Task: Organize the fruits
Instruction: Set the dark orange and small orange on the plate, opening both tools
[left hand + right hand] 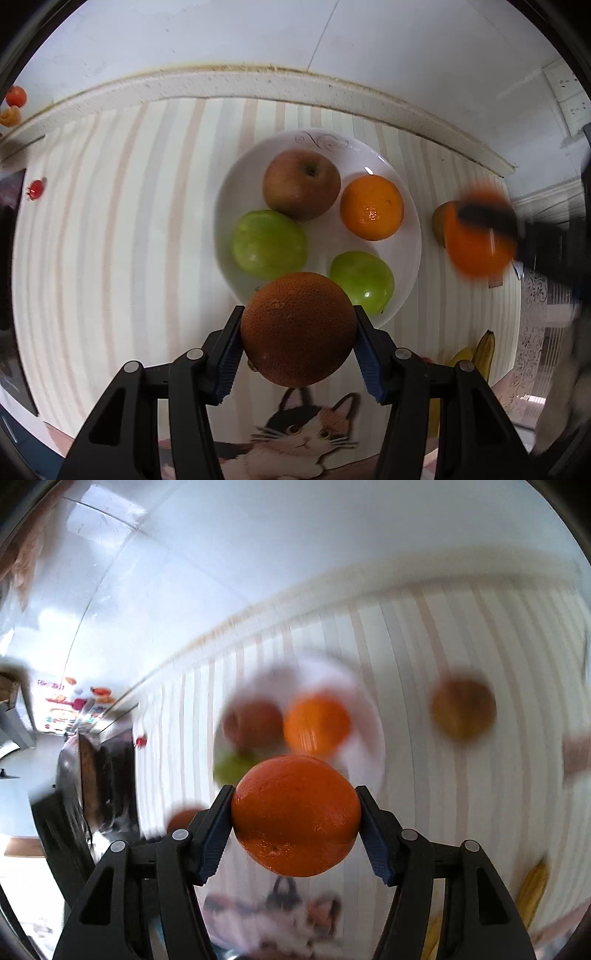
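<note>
- The left tool [297,328] is clenched on a dark, rough-skinned orange [297,328]; both blue pads [231,360] press its sides, and it hangs above the near rim of the white plate [410,236].
- The plate sits on the striped tabletop [129,221], toward the far edge where a pale ledge [258,83] runs along the wall.
- On the plate lie a reddish-brown apple [301,184] at the far side, a small bright orange [371,206] beside it, and two green fruits [269,243] nearer the camera, one partly hidden behind the held orange.
- The right tool [295,814] grips a bright, glossy orange [295,814] between its pads, raised over the tabletop; from the left wrist it shows as a blurred orange just off the plate's right rim.
- A brownish fruit [463,709] rests on the tabletop to the right of the plate, apart from it.
- A cat picture [303,432] is printed on the cloth at the near edge, with printed bananas [480,350] toward the right edge.
- A small red item [36,188] lies near the left edge.
</note>
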Demonstrator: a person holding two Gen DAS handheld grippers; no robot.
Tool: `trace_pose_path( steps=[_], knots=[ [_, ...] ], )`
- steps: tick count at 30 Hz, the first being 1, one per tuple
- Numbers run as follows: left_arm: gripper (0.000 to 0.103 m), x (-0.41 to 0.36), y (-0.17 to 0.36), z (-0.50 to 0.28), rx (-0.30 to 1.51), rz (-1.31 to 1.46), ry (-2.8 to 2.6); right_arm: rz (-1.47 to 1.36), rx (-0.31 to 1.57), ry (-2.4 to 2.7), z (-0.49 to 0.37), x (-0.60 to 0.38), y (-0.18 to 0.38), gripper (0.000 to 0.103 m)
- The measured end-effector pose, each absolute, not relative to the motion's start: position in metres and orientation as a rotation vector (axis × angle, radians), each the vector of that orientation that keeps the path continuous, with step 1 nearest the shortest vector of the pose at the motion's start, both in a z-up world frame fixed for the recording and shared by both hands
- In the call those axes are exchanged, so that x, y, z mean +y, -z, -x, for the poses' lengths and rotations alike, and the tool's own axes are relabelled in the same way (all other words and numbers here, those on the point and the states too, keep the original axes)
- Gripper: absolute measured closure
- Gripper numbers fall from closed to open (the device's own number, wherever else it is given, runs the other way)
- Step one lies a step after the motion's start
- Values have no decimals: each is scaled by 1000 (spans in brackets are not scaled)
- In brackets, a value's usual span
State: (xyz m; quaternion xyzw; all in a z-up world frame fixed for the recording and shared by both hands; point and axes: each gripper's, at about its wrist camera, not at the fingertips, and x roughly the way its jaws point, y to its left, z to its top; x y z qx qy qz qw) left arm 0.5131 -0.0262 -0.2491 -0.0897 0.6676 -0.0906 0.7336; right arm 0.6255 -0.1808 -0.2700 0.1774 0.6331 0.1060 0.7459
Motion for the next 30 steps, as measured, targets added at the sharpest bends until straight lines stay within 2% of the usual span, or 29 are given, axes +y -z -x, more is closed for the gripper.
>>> trace_pose_path(
  steps=[8,19,20,22,23,24,26,28,30],
  knots=[
    [50,-22,270,-512,1510,204,163,-250,1439,-229,-712,-138,306,37],
    [49,-23,287,-519,1570,216,116,-203,1539,-229,-727,-120,355,36],
    [49,-24,289,-519,1574,221,115,-201,1546,-229,-727,-121,357,33],
    [48,-23,290,-520,1579,240,110,-217,1553,-248,-728,-123,355,19],
    [43,-20,289,-519,1576,263,120,-227,1551,-258,-727,-124,353,13],
    [41,-20,288,-519,1572,278,131,-224,1546,-261,-726,-126,348,12],
    [27,-19,281,-518,1550,291,147,-212,1531,-261,-724,-131,340,11],
    [17,-18,274,-518,1539,303,156,-206,1516,-258,-719,-136,330,7],
    [15,-15,267,-516,1527,303,154,-183,1497,-229,-710,-144,320,7]
  ],
)
